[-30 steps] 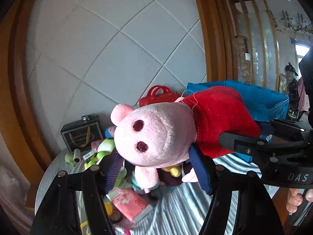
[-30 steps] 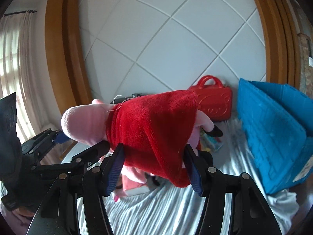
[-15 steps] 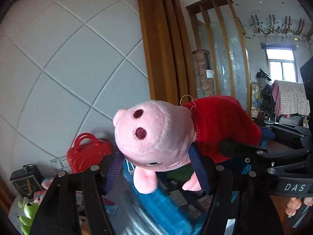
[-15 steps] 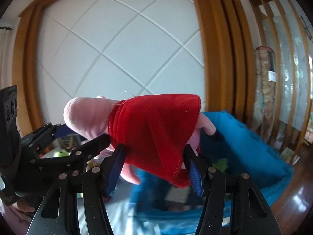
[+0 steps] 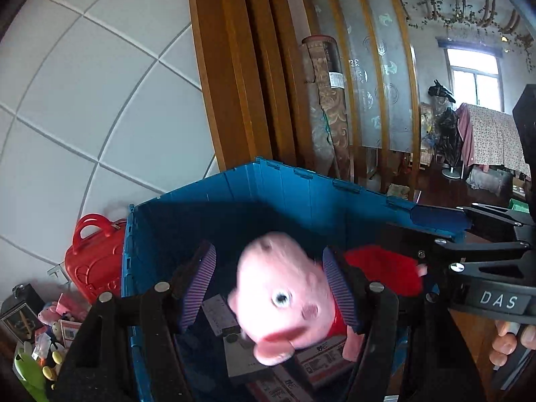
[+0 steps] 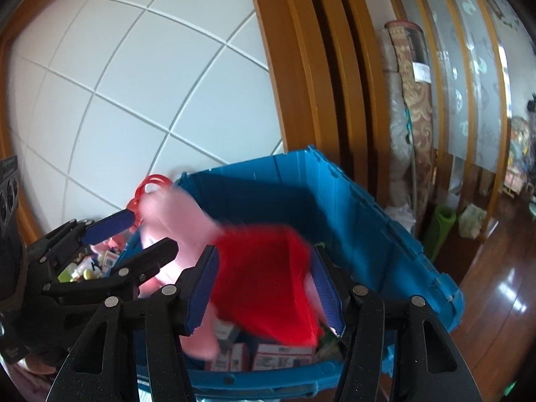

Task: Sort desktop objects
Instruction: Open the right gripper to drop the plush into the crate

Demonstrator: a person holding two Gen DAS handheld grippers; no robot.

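Pig plush over the blue crate, between both my grippers.

The pink pig plush (image 5: 284,298) in its red dress hangs blurred above the blue crate (image 6: 385,234), over the boxes (image 6: 284,356) inside. My left gripper (image 5: 268,288) brackets its head and my right gripper (image 6: 264,288) its dress; whether the pads press, I cannot tell. A red case (image 5: 93,261) stands beside the crate.

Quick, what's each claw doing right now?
Left gripper: open, the pig toy blurred between its pads, over the blue bin.
Right gripper: cannot tell whether it still grips the toy's red dress.
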